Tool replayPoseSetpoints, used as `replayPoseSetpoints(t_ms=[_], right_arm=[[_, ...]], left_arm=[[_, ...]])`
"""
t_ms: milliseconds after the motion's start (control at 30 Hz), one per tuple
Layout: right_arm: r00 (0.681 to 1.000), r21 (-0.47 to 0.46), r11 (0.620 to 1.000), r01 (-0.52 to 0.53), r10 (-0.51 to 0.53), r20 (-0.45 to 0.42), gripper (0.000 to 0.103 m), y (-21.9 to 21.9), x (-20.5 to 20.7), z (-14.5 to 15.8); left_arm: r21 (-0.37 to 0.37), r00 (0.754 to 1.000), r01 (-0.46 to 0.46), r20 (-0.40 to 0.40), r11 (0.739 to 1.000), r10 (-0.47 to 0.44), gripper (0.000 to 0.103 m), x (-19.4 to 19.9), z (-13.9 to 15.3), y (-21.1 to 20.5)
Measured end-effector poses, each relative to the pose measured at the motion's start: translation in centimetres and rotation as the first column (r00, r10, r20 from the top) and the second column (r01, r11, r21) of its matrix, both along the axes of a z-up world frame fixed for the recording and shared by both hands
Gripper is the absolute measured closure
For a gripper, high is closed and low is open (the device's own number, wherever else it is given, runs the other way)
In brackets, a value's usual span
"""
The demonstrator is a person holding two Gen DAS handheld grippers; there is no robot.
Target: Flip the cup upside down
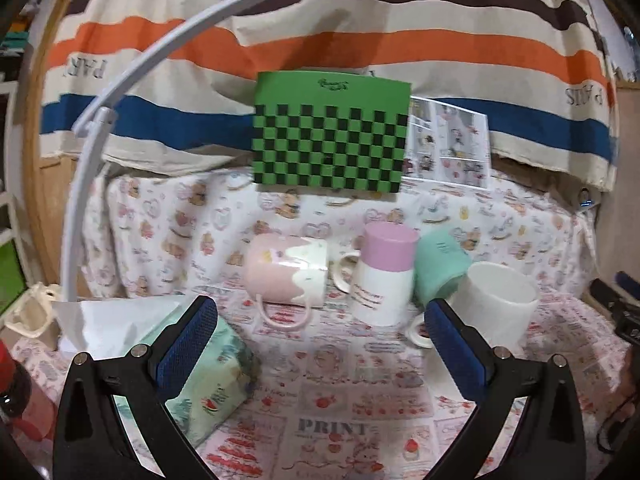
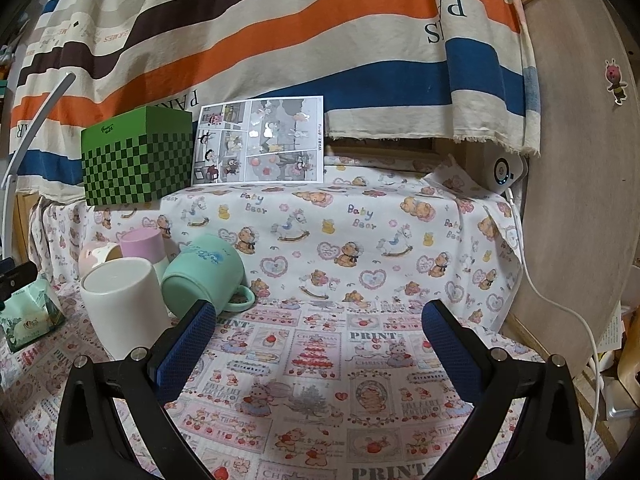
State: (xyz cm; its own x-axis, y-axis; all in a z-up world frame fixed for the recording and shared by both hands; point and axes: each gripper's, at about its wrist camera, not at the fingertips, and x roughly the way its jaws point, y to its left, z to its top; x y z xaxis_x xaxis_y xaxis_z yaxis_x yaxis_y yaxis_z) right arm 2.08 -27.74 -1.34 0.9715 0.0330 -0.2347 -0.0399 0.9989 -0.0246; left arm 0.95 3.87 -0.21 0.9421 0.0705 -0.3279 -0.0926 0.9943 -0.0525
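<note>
Setting: a table draped in a printed cloth [image 2: 360, 360] of bears, strawberries and "PRINT" panels, backed by a hanging striped fabric [image 2: 280, 40] in orange, blue, brown and cream. Rear items: a green checkered box [image 1: 330, 136] on a raised ledge, with a comic-strip sheet [image 2: 260, 140] leaning just beside it. A white curved lamp arm [image 1: 120, 80] rises at the left, and a pale green tissue pack [image 1: 208, 380] lies near the left gripper's finger. Cups, grouped together at mid-table: a pink mug [image 1: 286, 274] lying on its side, handle toward the camera; a white cup with a pink band [image 1: 384, 276] standing, apparently with its closed end up; a mint green mug [image 2: 204, 276] tipped on its side against its neighbours; and a plain white mug [image 1: 496, 304] that seems to stand mouth-down, though motion blur in the left view leaves this uncertain. Left gripper [image 1: 320, 344]: jaws spread wide, nothing between them, aimed toward the cluster with the banded cup roughly centred ahead. Right gripper [image 2: 318, 344]: jaws likewise wide and empty, over bare cloth, with the cups off to its left. Task status, as a judgement: which cup is meant cannot be told; the two mugs on their sides look like the ones left to invert. No cup is gripped, so approach, grasp, turn and set-down all appear outstanding.
</note>
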Motion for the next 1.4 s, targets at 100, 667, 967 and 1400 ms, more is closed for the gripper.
replayPoseSetpoints(t_ms=[100, 667, 967, 1400], right_arm=[[1.000, -0.001, 1.000, -0.005, 0.005, -0.002, 0.000, 0.0, 0.1, 0.0], [1.000, -0.001, 1.000, -0.005, 0.005, -0.002, 0.000, 0.1, 0.1, 0.0], [1.000, -0.002, 1.000, -0.005, 0.005, 0.000, 0.000, 0.0, 0.1, -0.1], [1.000, -0.002, 1.000, -0.006, 0.006, -0.001, 0.000, 0.0, 0.1, -0.1]], left_arm=[[0.033, 1.000, -0.007, 0.019, 0.999, 0.006, 0.000, -0.1, -0.2, -0.3], [0.073, 0.999, -0.007, 0.031, 0.997, 0.005, 0.000, -0.2, 0.0, -1.0], [0.077, 1.000, -0.002, 0.019, 0.997, 0.001, 0.000, 0.0, 0.0, -1.0], [0.077, 1.000, -0.004, 0.017, 0.997, 0.002, 0.000, 0.0, -0.1, -1.0]])
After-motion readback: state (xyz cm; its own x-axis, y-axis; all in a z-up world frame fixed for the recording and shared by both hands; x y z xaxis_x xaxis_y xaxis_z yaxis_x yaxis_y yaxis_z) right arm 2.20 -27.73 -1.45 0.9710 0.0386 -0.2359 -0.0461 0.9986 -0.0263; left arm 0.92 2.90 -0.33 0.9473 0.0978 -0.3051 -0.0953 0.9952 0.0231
